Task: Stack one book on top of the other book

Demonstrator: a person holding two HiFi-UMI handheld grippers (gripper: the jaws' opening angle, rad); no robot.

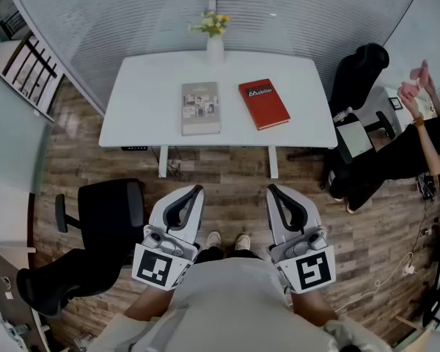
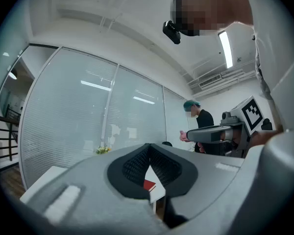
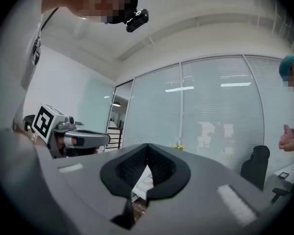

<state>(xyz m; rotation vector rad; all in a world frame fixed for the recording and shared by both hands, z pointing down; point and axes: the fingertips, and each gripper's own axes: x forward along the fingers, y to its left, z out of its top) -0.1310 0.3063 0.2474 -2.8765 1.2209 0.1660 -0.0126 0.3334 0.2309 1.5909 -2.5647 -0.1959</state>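
1. The left hand-held gripper [image 1: 197, 190] and the right hand-held gripper [image 1: 272, 190] were held level at the person's waist, each with its jaws together on nothing, well short of the white worktop [image 1: 132, 116].
2. The grey book [image 1: 201, 108] and the red book [image 1: 264, 103] lay flat and apart on the worktop, the red one askew. Stacking had not begun.
3. The step in hand appeared to be the approach. Done well, it would likely mean opening one pair of jaws before reaching the worktop and taking the red book by its near edge, since a flat book offers little else to grip.
4. Both books lay close to the worktop's front edge. Sliding one slightly over that edge could let a jaw get under it, though pushing too far would risk a drop.
5. A vase of flowers [image 1: 215, 39] stood at the far edge, behind the gap between the books and probably clear of a low lift.
6. The wooden floor [image 1: 235, 174] lay open ahead, with a black chair [image 1: 110, 211] to the left and a person [image 1: 411, 152] well to the right.
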